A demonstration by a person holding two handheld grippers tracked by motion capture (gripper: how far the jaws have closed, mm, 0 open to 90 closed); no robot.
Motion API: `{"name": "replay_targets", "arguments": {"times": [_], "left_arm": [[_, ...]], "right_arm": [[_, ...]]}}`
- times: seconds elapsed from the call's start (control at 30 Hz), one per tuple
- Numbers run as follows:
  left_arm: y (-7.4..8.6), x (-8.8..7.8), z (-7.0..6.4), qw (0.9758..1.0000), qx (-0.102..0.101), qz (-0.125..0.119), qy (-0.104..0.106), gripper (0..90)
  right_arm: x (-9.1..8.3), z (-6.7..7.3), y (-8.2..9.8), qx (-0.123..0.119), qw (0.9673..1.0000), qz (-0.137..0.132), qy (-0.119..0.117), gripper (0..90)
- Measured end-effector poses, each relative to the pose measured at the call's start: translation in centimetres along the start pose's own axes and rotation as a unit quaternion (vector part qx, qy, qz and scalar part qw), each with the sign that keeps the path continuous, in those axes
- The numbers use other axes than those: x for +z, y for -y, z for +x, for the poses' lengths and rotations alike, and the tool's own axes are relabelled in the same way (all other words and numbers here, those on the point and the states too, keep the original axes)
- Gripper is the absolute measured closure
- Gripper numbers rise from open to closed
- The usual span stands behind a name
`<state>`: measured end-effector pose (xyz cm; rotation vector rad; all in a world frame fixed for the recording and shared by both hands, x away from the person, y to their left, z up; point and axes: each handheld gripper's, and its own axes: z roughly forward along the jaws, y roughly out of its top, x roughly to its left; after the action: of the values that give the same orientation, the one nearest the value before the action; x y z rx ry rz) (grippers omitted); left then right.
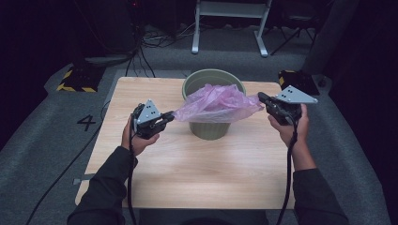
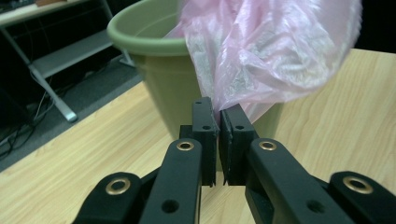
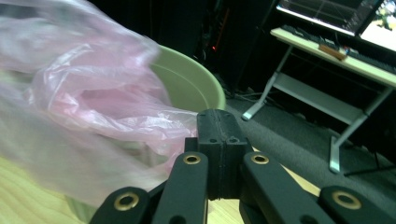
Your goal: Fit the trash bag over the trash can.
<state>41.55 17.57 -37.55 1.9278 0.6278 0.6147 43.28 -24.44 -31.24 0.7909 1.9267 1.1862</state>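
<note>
Holding the pink bag [image 1: 217, 104] stretched between us and the bin, one hand-held gripper per side; nearest, our forearms come up over the bare front of the desk [image 1: 187, 173]; left hand-held gripper [image 1: 170, 117] is clamped on the bag's left edge, and in the left gripper view the film [image 2: 275, 51] is pinched thin between the pads with only a sliver of gap left; right hand-held gripper [image 1: 261, 98] is clenched on the opposite edge, and in the right gripper view its jaws sit flush together with the plastic [image 3: 93, 107] bunching out from them toward the bin; two opposite grips make sense here, we think: pulling apart spreads the mouth so it can go over the rim. Bag sits draped over the top of the green bin [image 1: 211, 129], partly sagging inside, mouth not yet folded round the rim; near rim looks covered, far rim [image 1: 213, 72] is bare; bin stands upright mid-desk, toward the far edge, between both grippers. Likely next: lift, widen, hook the edges outside the rim; risk is thin film slipping or tearing at the pinch points. Beyond the desk: grey floor [image 1: 56, 136], cables, white frame legs [image 1: 230, 23].
</note>
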Motion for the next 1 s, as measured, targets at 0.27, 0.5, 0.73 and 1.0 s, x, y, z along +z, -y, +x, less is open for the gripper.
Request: {"name": "replay_targets", "arguments": {"times": [0.27,0.5,0.73,1.0], "left_arm": [[1.4,0.3,1.5,0.9993,-0.014,0.030,-0.016,82.6],[1.0,-0.5,1.3,0.9994,-0.035,0.006,-0.004,42.2],[-3.3,-2.3,-2.4,0.9976,0.013,-0.055,0.040,17.5],[-6.8,-0.8,-3.1,0.9985,0.036,-0.039,0.016,26.1]], "right_arm": [[1.2,-0.8,1.1,0.021,0.9996,0.020,0.004,90.0],[1.1,-0.9,1.1,0.027,0.9996,0.009,-0.005,90.0],[0.6,0.0,0.1,0.009,0.9999,-0.008,-0.011,85.3],[-0.4,0.0,-0.6,0.016,0.9994,-0.030,-0.010,49.7]]}}
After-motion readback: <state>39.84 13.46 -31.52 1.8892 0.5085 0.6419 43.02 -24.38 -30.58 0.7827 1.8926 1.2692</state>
